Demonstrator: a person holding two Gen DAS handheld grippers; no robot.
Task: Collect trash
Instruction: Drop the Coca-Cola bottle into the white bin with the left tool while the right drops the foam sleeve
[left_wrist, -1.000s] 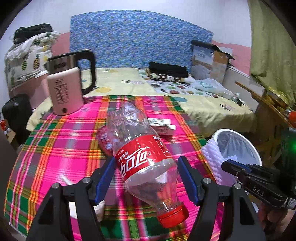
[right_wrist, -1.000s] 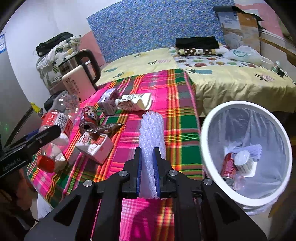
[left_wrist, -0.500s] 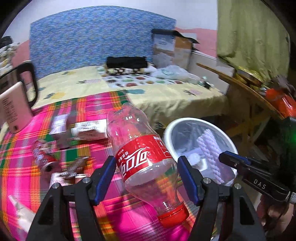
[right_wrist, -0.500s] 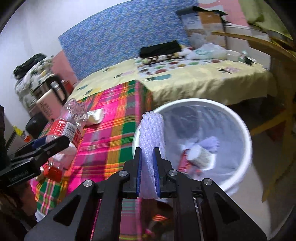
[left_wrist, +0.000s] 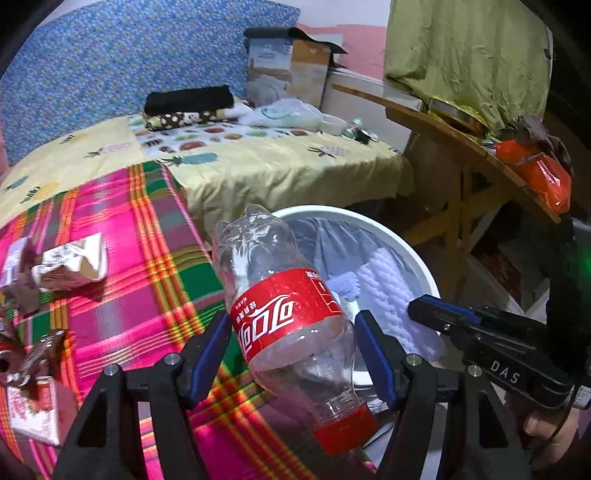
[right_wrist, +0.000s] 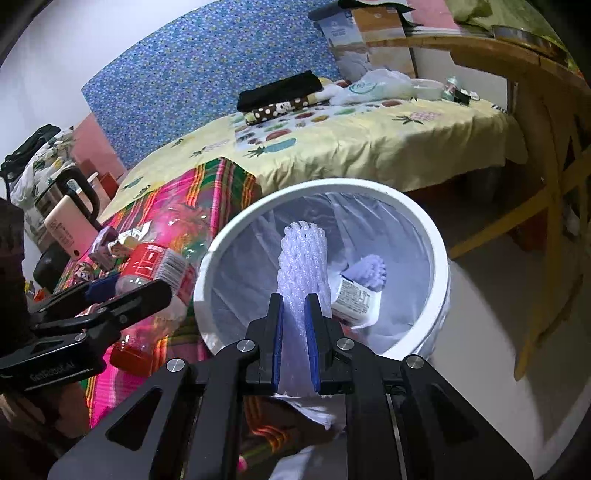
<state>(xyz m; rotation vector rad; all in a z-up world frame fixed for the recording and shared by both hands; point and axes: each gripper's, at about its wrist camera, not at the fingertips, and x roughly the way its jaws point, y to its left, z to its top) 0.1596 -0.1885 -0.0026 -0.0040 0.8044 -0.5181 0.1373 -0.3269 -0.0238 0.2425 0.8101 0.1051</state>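
Observation:
My left gripper (left_wrist: 291, 326) is shut on an empty clear cola bottle (left_wrist: 284, 310) with a red label and red cap. The bottle lies tilted, cap toward me, over the table's right edge and the near rim of a white bin (left_wrist: 369, 221). My right gripper (right_wrist: 294, 306) is shut on a white foam net sleeve (right_wrist: 301, 258), which hangs over the bin's (right_wrist: 436, 243) open mouth. In the clear-lined bin lie a white pot (right_wrist: 356, 299) and a purple foam net (right_wrist: 369, 267). From each wrist view the other gripper shows: the right one (left_wrist: 424, 310) and the left one (right_wrist: 147, 291) with its bottle (right_wrist: 155, 262).
The plaid-clothed table (left_wrist: 129, 229) holds a crumpled carton (left_wrist: 70, 264), a small box (left_wrist: 29, 406) and other scraps. A kettle (right_wrist: 62, 206) stands at its far left. A yellow-sheeted bed (left_wrist: 277, 166) lies behind, and a wooden table (left_wrist: 443, 122) stands right of the bin.
Both grippers have swung right, from over the plaid table to the bin. The foam sleeve now hangs over the bin's mouth and the bottle is at its rim. Both grips are unchanged.

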